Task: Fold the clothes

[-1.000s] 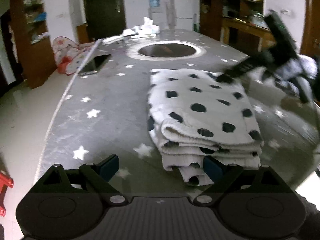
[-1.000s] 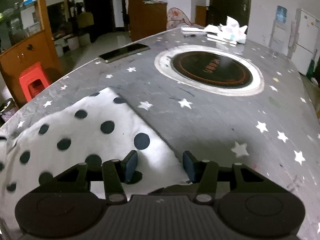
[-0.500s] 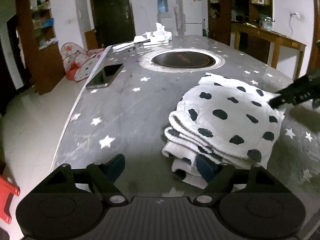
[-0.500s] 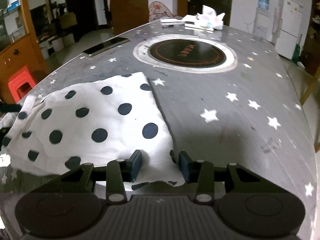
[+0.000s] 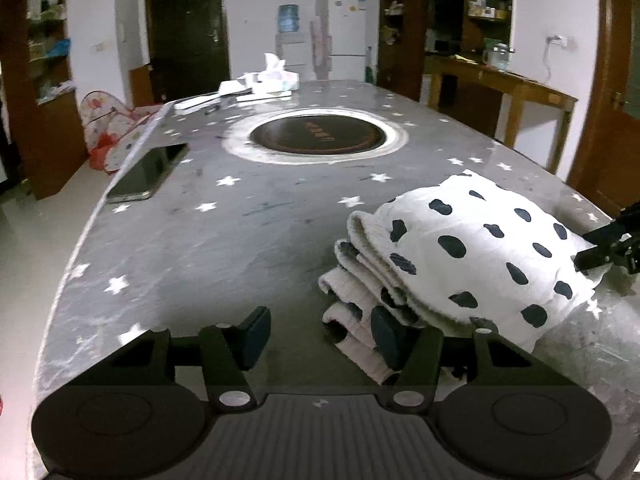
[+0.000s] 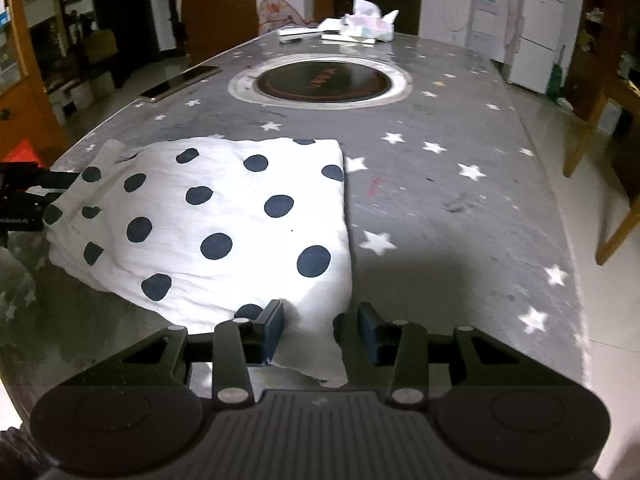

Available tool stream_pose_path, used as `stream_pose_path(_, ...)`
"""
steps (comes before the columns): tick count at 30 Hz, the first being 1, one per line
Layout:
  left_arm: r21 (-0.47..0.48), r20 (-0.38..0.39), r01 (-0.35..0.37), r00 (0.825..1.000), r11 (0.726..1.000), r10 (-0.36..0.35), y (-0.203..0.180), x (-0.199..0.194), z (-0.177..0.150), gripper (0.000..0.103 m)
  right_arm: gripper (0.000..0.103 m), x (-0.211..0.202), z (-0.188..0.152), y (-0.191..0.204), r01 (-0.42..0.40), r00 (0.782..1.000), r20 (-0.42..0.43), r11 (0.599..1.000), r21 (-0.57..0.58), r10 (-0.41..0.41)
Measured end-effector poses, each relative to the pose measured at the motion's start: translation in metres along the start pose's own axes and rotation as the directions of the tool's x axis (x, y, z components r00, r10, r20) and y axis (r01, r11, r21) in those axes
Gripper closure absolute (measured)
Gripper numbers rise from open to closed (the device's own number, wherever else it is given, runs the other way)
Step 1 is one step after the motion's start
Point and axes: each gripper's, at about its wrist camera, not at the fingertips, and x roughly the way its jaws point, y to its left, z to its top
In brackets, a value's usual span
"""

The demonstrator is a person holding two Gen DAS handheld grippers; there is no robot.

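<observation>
Folded dotted cloth [image 6: 224,216] lay on the desk [image 5: 224,240], between both tools. Right tool [image 6: 319,332] was released, fingers straddling the cloth's near corner, not clamped. Left tool [image 5: 320,336] was released too; the stacked fold edges sat right of its centre, touching its right finger. Right tool looked nearer to a grasp.

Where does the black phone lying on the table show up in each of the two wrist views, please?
Left wrist: the phone lies at middle left, by the table's left edge.
Right wrist: the phone lies at upper left, a thin dark slab along the far left edge.
Shared landmark: the round inset burner, just right of the phone in both.
</observation>
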Motion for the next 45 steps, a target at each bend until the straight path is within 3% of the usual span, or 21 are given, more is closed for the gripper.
stream_pose_path(4,0.02,0.003,0.014,1.0,1.0,-0.014,-0.005,0.003,0.005,0.043,0.061,-0.013,-0.003,-0.008,0.032,0.999,0.02,0.999,0.014,-0.032)
stream_pose_path(8,-0.021,-0.007,-0.009,1.0,1.0,0.009,0.008,0.0,0.006,0.037,0.061,-0.028,0.0,-0.002,0.032,0.997,0.073,0.999,-0.016,-0.03)
stream_pose_path(17,-0.177,-0.03,-0.038,0.999,0.983,0.034,0.034,-0.015,0.008,0.017,0.061,-0.032,0.013,0.059,-0.109,0.984,0.113,0.971,-0.214,0.135)
stream_pose_path(23,-0.219,-0.028,-0.013,1.0,0.976,0.007,0.025,-0.018,0.016,0.005,0.059,-0.027,0.012,0.115,-0.163,0.973,0.088,0.9,-0.404,0.215)
stream_pose_path(27,-0.252,-0.027,0.012,0.999,0.968,-0.019,0.019,-0.017,0.024,0.002,0.056,-0.02,0.011,0.151,-0.172,0.966,0.073,0.83,-0.53,0.246)
stream_pose_path(37,-0.358,-0.055,0.069,0.994,0.931,-0.094,0.005,-0.009,0.03,0.0,0.055,0.013,-0.004,0.21,-0.058,0.977,0.099,0.684,-0.727,0.188)
stream_pose_path(40,-0.386,-0.07,0.077,0.991,0.919,-0.113,0.004,-0.004,0.027,0.0,0.058,0.019,-0.007,0.213,-0.038,0.979,0.107,0.675,-0.737,0.172)
stream_pose_path(41,-0.398,-0.075,0.08,0.99,0.914,-0.119,0.004,-0.003,0.025,0.0,0.064,0.02,-0.008,0.214,-0.03,0.978,0.118,0.679,-0.733,0.17)
stream_pose_path(45,-0.47,-0.085,0.097,0.984,0.877,-0.154,0.008,0.002,0.019,0.0,0.072,0.017,-0.004,0.21,-0.046,0.972,0.136,0.72,-0.693,0.193)
